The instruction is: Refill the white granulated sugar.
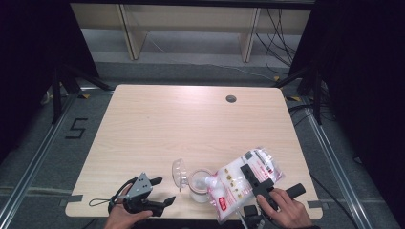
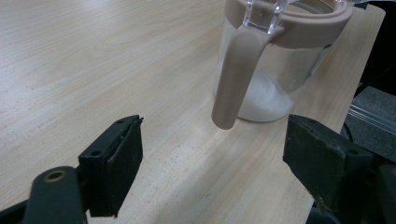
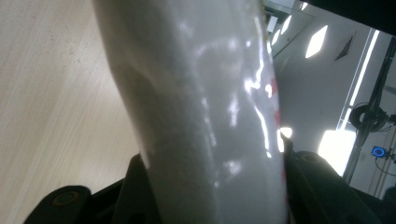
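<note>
Right gripper point(image 1: 255, 179) clamps the bag point(image 1: 241, 183) (white powder) over the jar point(image 1: 200, 186).

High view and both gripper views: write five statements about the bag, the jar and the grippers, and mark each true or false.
1. The right gripper is clamped on the white plastic bag. True.
2. The jar is full to the brim. False: white powder lies only at its bottom.
3. The left gripper grips the jar's latch. False: its jaws stand open, apart from the latch.
4. The jar's clear lid is swung open. True.
5. The bag lies flat at the far end of the table. False: it is tilted over the jar at the near edge.
</note>
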Demonstrator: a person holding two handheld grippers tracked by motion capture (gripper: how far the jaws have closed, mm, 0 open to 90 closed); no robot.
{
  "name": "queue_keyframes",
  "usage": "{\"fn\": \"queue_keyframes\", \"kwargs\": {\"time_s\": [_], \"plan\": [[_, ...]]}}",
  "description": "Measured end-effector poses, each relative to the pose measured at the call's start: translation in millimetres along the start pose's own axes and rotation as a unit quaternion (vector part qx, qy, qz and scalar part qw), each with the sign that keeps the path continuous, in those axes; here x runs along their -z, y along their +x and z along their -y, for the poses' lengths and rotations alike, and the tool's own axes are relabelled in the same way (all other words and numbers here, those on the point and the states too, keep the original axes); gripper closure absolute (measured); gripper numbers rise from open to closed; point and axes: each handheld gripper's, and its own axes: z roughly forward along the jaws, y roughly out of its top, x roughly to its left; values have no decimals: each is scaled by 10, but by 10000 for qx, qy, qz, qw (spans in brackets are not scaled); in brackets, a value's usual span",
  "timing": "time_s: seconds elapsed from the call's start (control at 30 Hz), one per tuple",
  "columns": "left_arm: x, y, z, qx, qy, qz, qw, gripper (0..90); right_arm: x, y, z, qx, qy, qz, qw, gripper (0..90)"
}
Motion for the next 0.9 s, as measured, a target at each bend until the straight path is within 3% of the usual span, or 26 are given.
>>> {"fn": "queue_keyframes", "kwargs": {"time_s": [0.07,0.1,0.27,0.4,0.6,0.63,0.9], "plan": [[-3,7,1,12,-7,7,10000,195,2,21,10,-112,52,-56,9999,624],[11,25,-1,-104,100,-53,9999,195,-14,-9,7,54,-51,1,10000,624],[5,13,3,61,-27,-47,10000,196,-27,-12,16,156,-108,4,9998,625],[4,19,1,65,-88,-59,9999,196,-21,6,6,46,-59,-10,10000,625],[13,23,-5,-12,-40,-66,10000,196,-16,12,2,15,-41,21,10000,627],[13,21,-4,8,-42,-66,10000,196,-19,5,4,87,-22,-67,9999,627],[8,21,-11,-99,-76,-44,9999,196,-15,-23,-8,189,-77,-14,9998,627]]}}
